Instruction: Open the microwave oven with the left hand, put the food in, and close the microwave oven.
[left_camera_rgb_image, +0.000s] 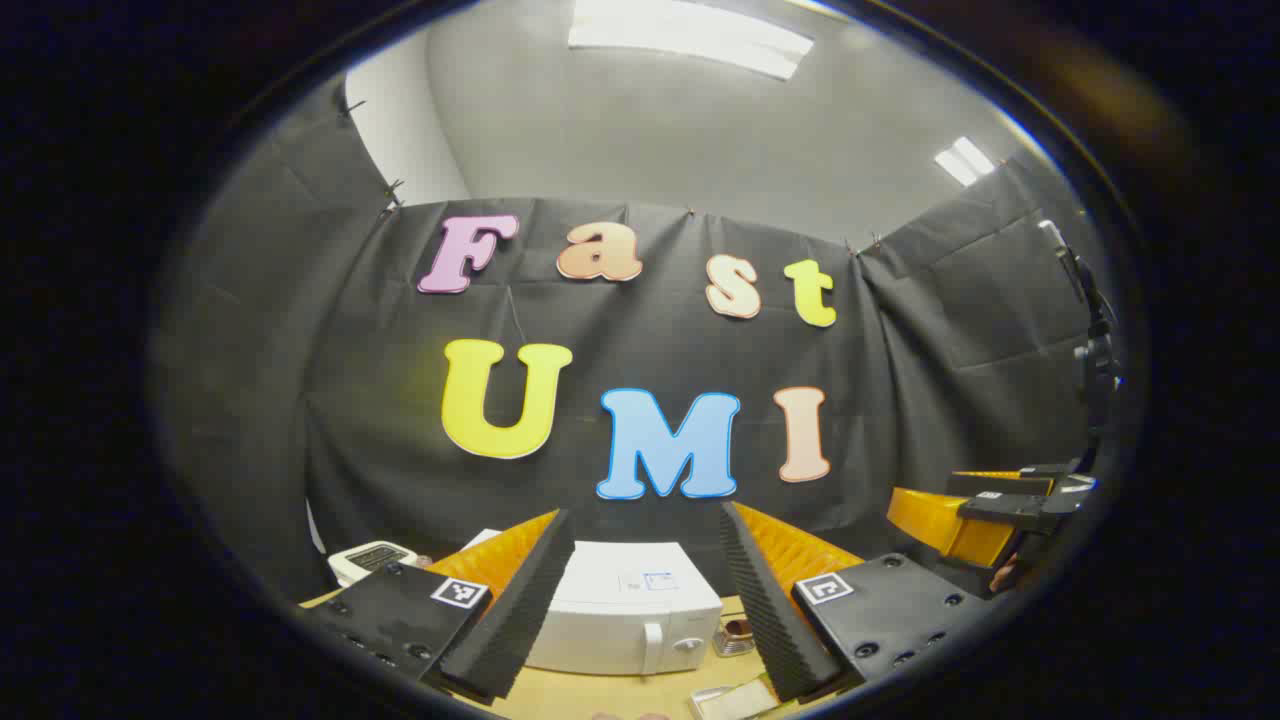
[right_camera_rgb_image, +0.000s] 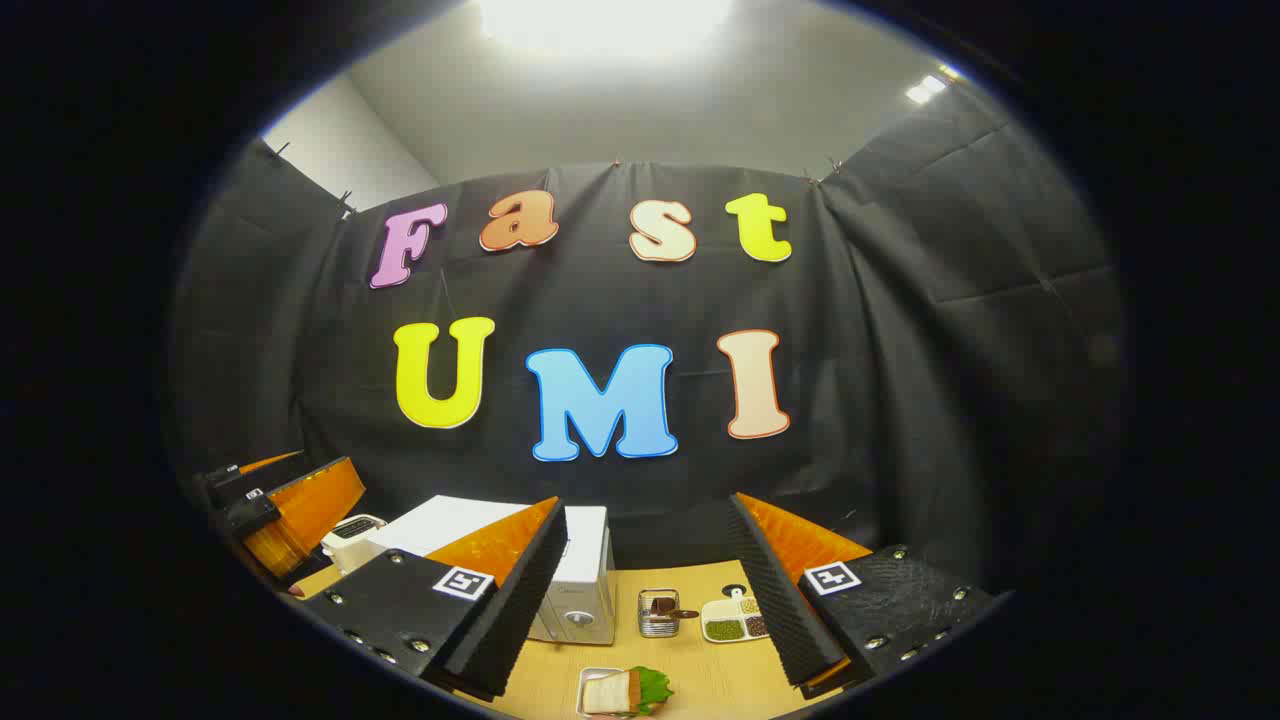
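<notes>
The white microwave (left_camera_rgb_image: 625, 620) stands closed on the table (left_camera_rgb_image: 620, 695), far ahead between the released jaws of the left gripper (left_camera_rgb_image: 647, 600). Its label is too small to read. The sandwich (right_camera_rgb_image: 625, 690) on a tray lies below the right gripper (right_camera_rgb_image: 647, 600), jaws also released.

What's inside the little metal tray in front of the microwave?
The metal tray holds a sandwich: bread with green lettuce. Its filling is hidden.
</notes>
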